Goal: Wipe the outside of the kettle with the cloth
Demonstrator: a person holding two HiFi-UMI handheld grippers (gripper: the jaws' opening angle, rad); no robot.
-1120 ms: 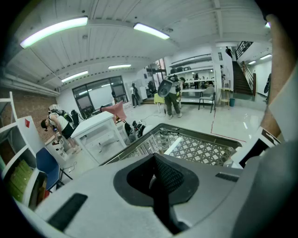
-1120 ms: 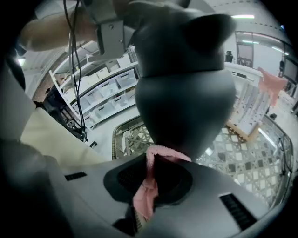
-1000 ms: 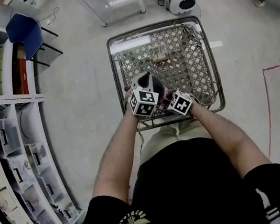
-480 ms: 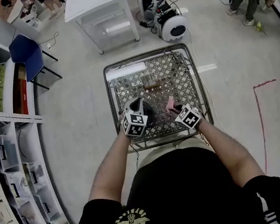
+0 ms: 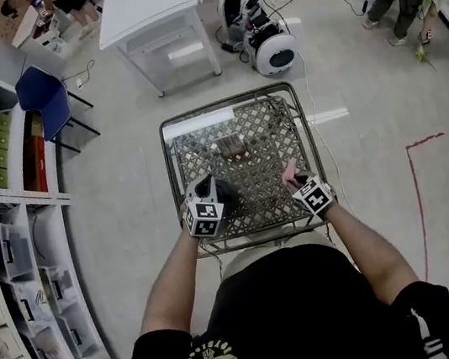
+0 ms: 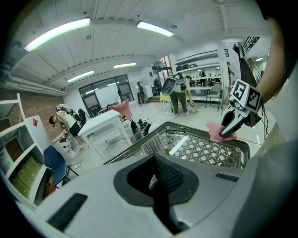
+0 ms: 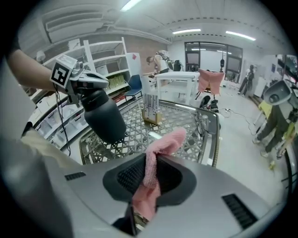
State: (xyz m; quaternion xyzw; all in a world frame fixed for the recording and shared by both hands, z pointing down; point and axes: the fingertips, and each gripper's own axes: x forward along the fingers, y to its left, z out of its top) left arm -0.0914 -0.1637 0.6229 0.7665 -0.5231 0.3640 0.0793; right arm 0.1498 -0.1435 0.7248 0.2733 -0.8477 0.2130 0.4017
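**A:** Where is the kettle (image 7: 103,118) now, and what can go wrong?

**B:** It hangs in the air over the wire cart (image 5: 229,103), at the cart's near-left corner. The left gripper (image 7: 95,86) is clamped on its top only, so the body is free below. A side push w/ the cloth will prob. make it swing or turn in the jaws. If the hold slips, it drops into the cart.

**A:** And the cloth (image 7: 160,146)?

**B:** It is pink and pinched in the nearly closed jaws of the right gripper (image 7: 149,174), over the cart's near-right edge. It is apart from the kettle, no contact yet. Only a short end sticks out in front, so I see 2 risks. The hard jaw tips may reach the kettle before the cloth does. Also rubbing may pull the cloth out, b/c the pinch is on a thin fold.

**A:** Anything else?

**B:** The cloth end could catch the cart's mesh if the hand goes low.
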